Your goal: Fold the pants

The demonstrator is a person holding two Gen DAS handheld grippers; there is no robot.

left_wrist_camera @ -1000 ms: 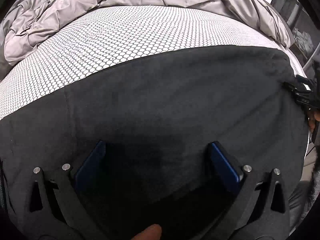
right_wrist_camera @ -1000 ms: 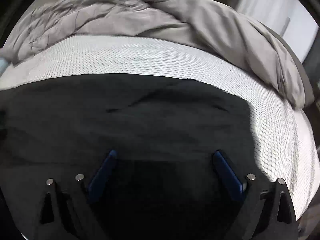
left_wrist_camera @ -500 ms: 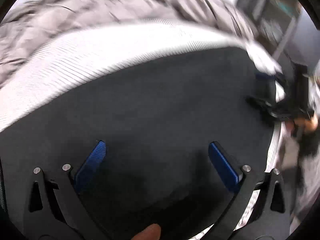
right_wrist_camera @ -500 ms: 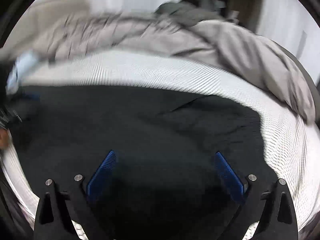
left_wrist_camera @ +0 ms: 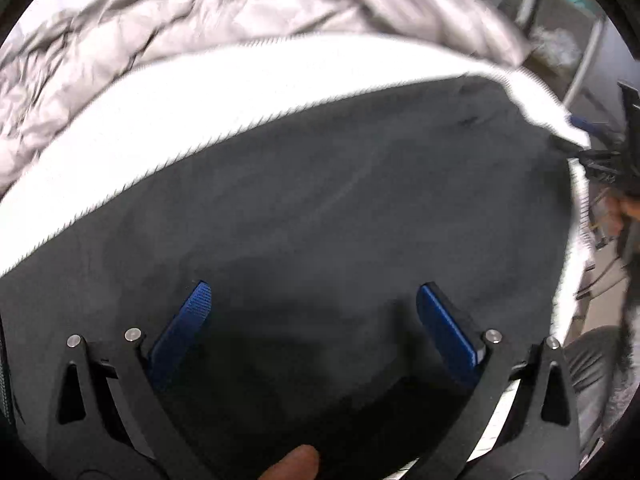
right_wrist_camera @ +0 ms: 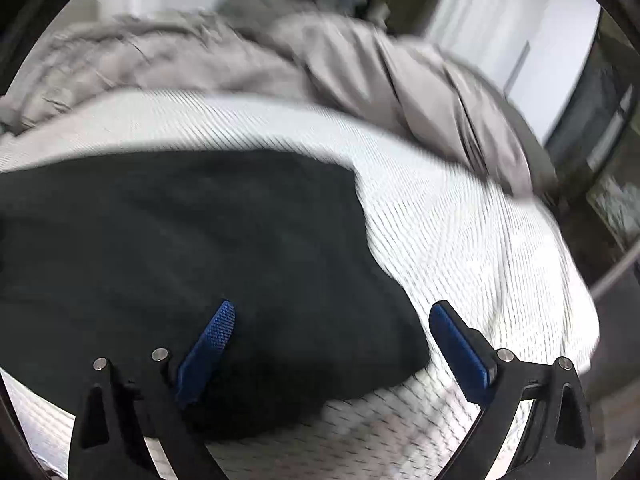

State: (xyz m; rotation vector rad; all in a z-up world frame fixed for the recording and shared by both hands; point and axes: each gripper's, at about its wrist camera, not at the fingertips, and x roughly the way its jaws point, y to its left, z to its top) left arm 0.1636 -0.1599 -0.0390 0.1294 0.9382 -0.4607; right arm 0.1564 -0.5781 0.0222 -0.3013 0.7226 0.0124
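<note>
The left gripper is held with its 2 blue pads spread wide and nothing between them, just above the black pants, and a fingertip of the person is seen at the bottom edge of that view. The right gripper is likewise spread wide and empty; its left pad is seen over the dark cloth and its right pad over the bare white mattress cover, so the right-hand edge of the garment is straddled. The pants are laid flat and broad on the patterned cover near the front edge of the bed, with a crumpled grey duvet heaped behind them and well apart from the cloth. Both views are smeared by motion, so seams, waistband and layer edges cannot be made out. Several faults can be expected from here. If a pinch is made on the flat middle of the cloth, only the top layer may be caught and the lower one left behind, so that a skewed fold is produced. If the cover is taken along with the edge, it may be dragged up too. If the 2 grippers are lifted unevenly, the fabric may be bunched or pulled toward the front edge of the bed.
</note>
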